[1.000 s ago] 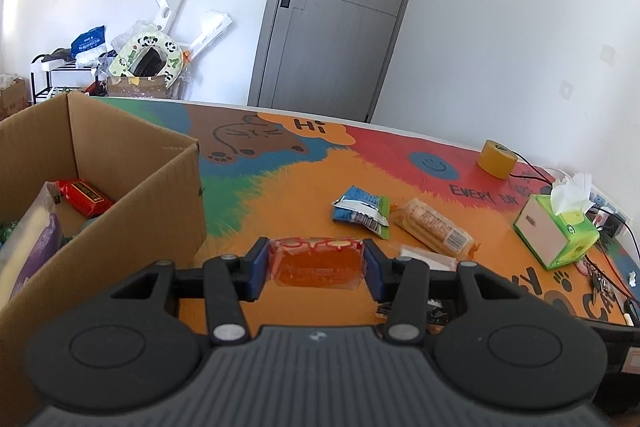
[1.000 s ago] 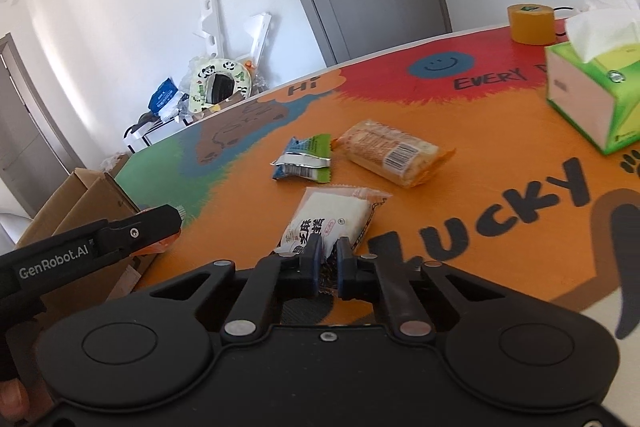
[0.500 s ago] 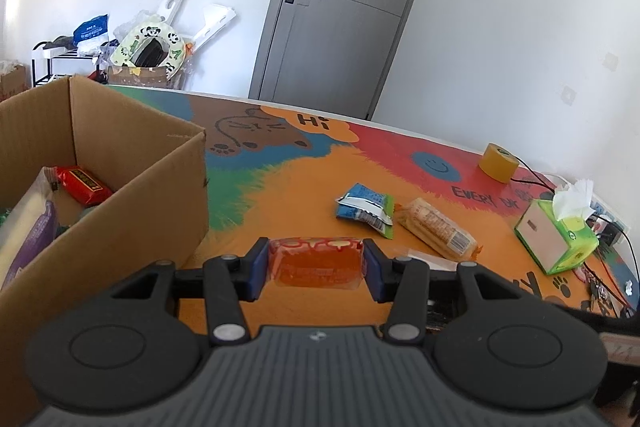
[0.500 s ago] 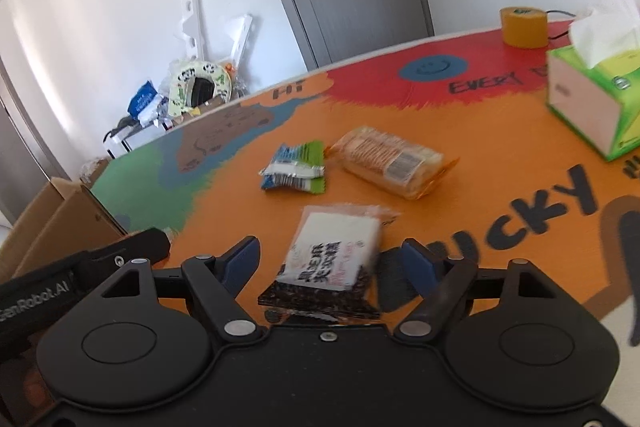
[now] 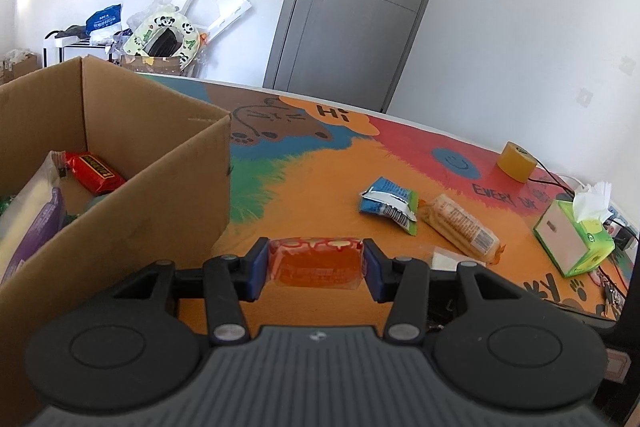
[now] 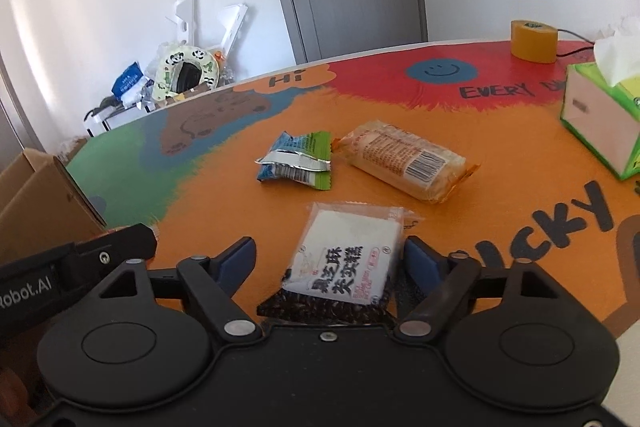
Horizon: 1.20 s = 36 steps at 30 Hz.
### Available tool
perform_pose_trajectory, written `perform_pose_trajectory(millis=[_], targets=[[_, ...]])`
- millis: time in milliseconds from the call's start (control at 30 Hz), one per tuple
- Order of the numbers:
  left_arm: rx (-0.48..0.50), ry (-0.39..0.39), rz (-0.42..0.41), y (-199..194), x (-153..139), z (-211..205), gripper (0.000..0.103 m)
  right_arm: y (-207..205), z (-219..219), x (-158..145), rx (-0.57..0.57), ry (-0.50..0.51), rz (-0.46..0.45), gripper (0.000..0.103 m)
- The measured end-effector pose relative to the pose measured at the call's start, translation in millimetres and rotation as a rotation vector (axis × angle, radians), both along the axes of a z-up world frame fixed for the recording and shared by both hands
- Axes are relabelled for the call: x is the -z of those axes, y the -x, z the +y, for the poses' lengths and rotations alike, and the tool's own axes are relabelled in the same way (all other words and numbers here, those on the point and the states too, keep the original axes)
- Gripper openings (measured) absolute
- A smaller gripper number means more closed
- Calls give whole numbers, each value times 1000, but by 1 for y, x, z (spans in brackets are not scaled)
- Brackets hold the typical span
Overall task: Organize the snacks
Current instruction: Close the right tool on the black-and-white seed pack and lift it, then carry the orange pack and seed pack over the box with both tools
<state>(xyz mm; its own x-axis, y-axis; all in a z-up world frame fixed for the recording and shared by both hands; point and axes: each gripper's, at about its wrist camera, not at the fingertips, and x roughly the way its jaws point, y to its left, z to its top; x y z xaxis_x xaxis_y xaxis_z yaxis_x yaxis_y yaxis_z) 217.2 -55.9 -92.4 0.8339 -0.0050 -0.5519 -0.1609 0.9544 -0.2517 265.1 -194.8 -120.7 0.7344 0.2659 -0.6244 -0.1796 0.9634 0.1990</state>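
Left wrist view: left tongs (image 5: 316, 265) pinch an orange snack packet (image 5: 316, 263) between both pads, held just beside the cardboard box (image 5: 168, 195), whose near wall sits to their left; step in hand looks like carrying this packet to the box, so next move calls for swinging left over the rim and letting go. Box already holds a red bar (image 5: 94, 173) and a purple bag (image 5: 36, 227). Blue-green packet (image 5: 388, 205) and cracker pack (image 5: 460, 229) lie on the counter (image 5: 320, 187), well apart from the tongs. Right wrist view: right tongs (image 6: 328, 259) are spread and closing around a white sesame-candy packet (image 6: 348, 259) lying flat on the counter between the pads; right pad looks just at its edge, left pad clear of it, not yet gripped. Next: squeeze, then lift.
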Motion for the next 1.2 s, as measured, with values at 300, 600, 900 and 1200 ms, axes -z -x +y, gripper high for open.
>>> perform_pose_trajectory(millis=[300,600,900,1200], targets=[[-5,3,-4,3,-2,1,47,12,-15,-2,38,48,-2,50],[24,1,-48,21,-18,-6,47,34,-29,-15,27,-26,-15,47],[20,-16,-107,42,-39,-6,47,54,-29,-46,8,-68,-75,47],[-9,-28,-157,67,-60,14,47,70,-15,-71,-42,-108,-130,47]])
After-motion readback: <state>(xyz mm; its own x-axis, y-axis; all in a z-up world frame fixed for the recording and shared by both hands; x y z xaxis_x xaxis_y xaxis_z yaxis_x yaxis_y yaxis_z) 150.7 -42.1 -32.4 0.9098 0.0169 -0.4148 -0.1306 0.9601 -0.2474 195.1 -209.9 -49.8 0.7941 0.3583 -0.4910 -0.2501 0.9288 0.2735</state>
